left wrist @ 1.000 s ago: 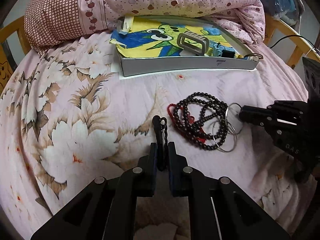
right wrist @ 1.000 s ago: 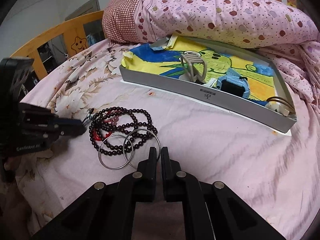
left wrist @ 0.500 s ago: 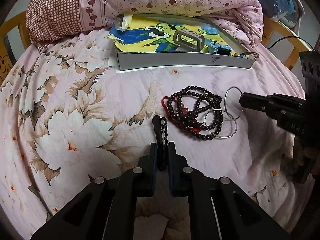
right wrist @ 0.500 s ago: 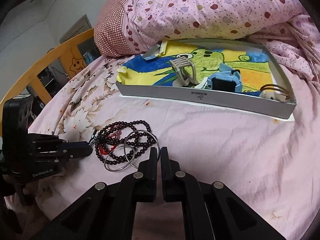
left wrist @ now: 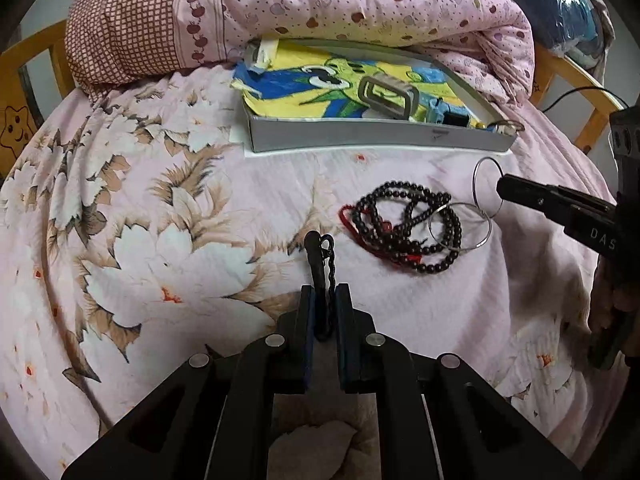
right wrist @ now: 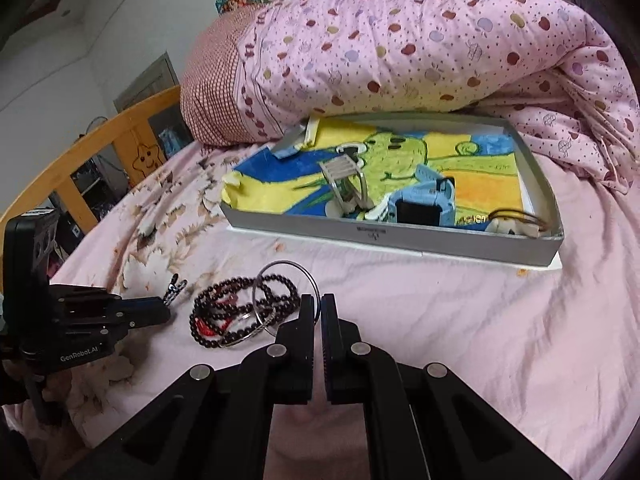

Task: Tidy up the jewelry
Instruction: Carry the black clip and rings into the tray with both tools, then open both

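Note:
My left gripper is shut on a black bar clasp with a short chain, held low over the flowered bedsheet; its tip shows in the right wrist view too. To its right lies a tangle of dark beaded bracelets with red cord. My right gripper is shut on a thin silver ring, which stands tilted up off the sheet; the same ring shows in the left wrist view. A second silver ring lies on the beads.
A shallow grey tray with a cartoon-print lining sits beyond the jewelry, holding a grey claw clip, a blue watch and a brown hair tie. A folded pink quilt presses against its far side. Wooden bed rails border the mattress.
My right gripper has risen and rolled, pulling one silver ring up and away from the bead pile. The left gripper has kept still with the clasp.

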`<state>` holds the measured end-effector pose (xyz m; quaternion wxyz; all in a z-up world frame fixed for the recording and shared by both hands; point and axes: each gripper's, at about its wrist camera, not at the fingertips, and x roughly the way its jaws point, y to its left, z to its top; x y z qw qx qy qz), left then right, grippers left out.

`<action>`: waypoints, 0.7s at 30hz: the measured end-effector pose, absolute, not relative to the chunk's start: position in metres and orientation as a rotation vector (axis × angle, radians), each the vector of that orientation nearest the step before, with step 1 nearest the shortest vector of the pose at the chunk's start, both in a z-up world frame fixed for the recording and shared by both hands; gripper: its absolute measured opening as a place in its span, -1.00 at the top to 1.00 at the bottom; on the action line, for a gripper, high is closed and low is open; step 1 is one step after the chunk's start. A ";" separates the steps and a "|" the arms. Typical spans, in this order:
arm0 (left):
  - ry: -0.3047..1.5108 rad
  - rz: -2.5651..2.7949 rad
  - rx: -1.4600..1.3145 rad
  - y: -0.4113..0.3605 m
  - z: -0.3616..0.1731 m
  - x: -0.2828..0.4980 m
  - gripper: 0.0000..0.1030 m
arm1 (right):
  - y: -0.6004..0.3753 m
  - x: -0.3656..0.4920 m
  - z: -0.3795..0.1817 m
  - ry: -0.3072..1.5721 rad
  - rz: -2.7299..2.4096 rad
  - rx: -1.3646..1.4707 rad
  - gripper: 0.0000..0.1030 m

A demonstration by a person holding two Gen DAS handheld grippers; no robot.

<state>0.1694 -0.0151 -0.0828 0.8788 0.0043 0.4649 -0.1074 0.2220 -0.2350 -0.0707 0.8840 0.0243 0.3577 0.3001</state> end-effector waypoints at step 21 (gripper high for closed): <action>0.795 -0.276 0.026 -0.062 -0.032 0.240 0.86 | -0.282 0.257 -0.016 0.469 0.526 0.133 0.94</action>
